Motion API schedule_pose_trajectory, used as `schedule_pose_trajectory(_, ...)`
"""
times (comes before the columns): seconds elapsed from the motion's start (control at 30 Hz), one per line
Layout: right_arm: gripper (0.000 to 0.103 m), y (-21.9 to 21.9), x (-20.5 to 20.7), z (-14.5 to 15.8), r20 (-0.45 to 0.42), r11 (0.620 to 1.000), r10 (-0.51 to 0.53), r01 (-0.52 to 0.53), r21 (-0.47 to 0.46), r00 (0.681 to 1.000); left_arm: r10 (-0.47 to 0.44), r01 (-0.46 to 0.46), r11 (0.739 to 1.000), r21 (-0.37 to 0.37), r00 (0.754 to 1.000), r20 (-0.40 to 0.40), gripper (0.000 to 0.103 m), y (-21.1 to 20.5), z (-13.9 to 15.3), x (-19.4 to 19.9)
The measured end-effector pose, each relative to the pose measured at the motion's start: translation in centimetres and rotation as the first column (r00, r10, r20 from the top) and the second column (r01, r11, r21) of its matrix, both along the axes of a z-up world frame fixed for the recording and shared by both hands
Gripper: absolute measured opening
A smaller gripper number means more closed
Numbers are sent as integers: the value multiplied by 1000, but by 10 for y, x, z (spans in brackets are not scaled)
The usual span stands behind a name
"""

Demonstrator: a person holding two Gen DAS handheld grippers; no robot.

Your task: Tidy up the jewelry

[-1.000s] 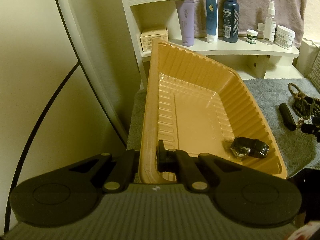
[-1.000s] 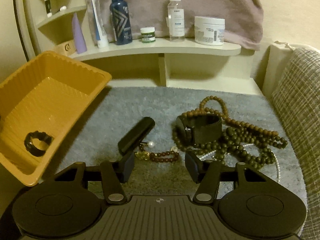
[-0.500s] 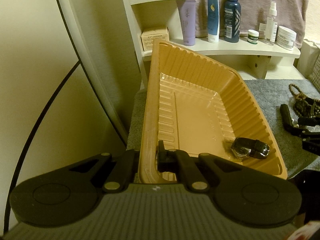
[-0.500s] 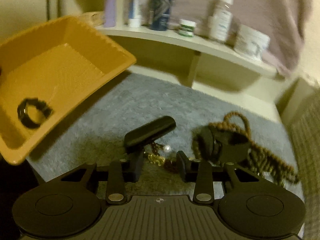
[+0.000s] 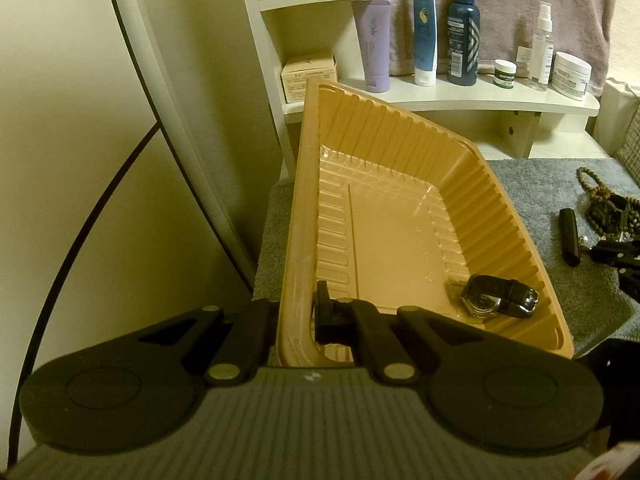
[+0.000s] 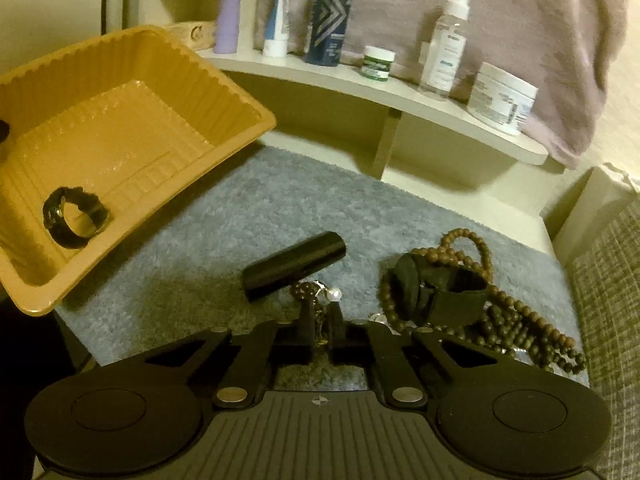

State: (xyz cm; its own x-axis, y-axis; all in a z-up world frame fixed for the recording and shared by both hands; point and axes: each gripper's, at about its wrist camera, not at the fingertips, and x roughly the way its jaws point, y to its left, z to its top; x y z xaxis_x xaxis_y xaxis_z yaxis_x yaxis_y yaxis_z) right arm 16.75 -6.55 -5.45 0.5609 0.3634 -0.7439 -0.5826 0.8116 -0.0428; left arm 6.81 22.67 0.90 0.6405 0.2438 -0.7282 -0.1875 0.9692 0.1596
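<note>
Item count, as recorded:

- Orange tray (image 6: 224, 92): one.
- Watches: two, one in the tray (image 5: 498, 300), one on the grey mat (image 6: 444, 292).
- Black cylinder (image 6: 294, 266): one.
- Small beaded bracelet with pearl (image 6: 316, 292): one.
- Bead strands (image 6: 532, 328): tangled, count indeterminate.
- Shelf containers: lavender tube (image 6: 229, 20), white-blue tube (image 6: 278, 12), blue bottle (image 6: 330, 16), green-label jar (image 6: 378, 63), clear spray bottle (image 6: 446, 44), white jar (image 6: 500, 98); six total.
</note>
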Motion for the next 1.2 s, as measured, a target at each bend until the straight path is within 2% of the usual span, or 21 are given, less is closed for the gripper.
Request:
schedule_pose_trajectory(0.33, 5, -18, -2, 36, 76, 996, -51, 45, 71, 996, -2, 2, 1000, 2, 1000, 2, 3, -1, 0, 0)
schedule_pose_trajectory(0.53, 5, -10, -4, 60, 120, 992, -21, 6, 123, 993, -2, 2, 1000, 2, 1000, 2, 3, -1, 0, -1)
schedule_pose_trajectory(0.73, 5, 15, -8, 86, 140, 973, 59, -88, 214, 988, -4, 4, 1000, 4, 1000, 2, 3, -1, 1, -1)
schedule_pose_trajectory(0.9, 5, 45, -17, 104, 123, 926, 178, -209, 313, 976, -4, 4, 1000, 3, 1000, 3, 3, -1, 1, -1)
schedule_pose_trajectory(1.07, 5, 72, -25, 102, 86, 880, 302, -312, 357, 950, -6, 6, 1000, 2, 1000, 3, 3, -1, 1, -1)
schedule_pose_trajectory(1.2, 5, 88, -30, 89, 47, 861, 379, -370, 349, 924, -5, 5, 1000, 2, 1000, 3, 3, -1, 1, -1)
